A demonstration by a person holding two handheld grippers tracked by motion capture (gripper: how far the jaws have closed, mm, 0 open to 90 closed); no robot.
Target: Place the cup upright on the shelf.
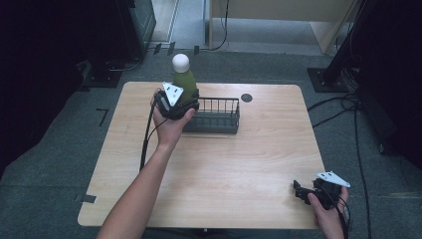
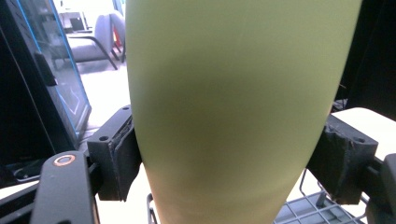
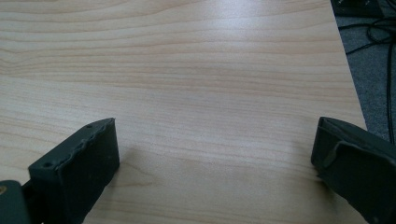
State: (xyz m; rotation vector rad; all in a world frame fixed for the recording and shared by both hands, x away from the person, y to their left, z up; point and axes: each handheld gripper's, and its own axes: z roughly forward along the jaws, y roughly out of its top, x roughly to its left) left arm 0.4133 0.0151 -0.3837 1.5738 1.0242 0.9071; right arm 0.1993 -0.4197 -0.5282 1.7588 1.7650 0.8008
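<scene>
A green bottle [image 1: 184,79] with a round white cap [image 1: 180,61] stands upright at the left end of a black wire basket [image 1: 217,115]. My left gripper [image 1: 180,102] is shut on the bottle's body. In the left gripper view the bottle [image 2: 233,107] is pressed between both pads [image 2: 122,154], with the basket's wire floor [image 2: 308,212] just below. My right gripper [image 1: 300,190] rests low at the table's front right corner, open. In the right gripper view its jaws stand wide apart over bare wood [image 3: 201,93], nothing between them.
The wooden table [image 1: 224,169] has a small dark round mark [image 1: 246,97] behind the basket. Cables [image 1: 348,107] run over the grey carpet to the right. Dark equipment [image 1: 134,25] stands beyond the table's back left.
</scene>
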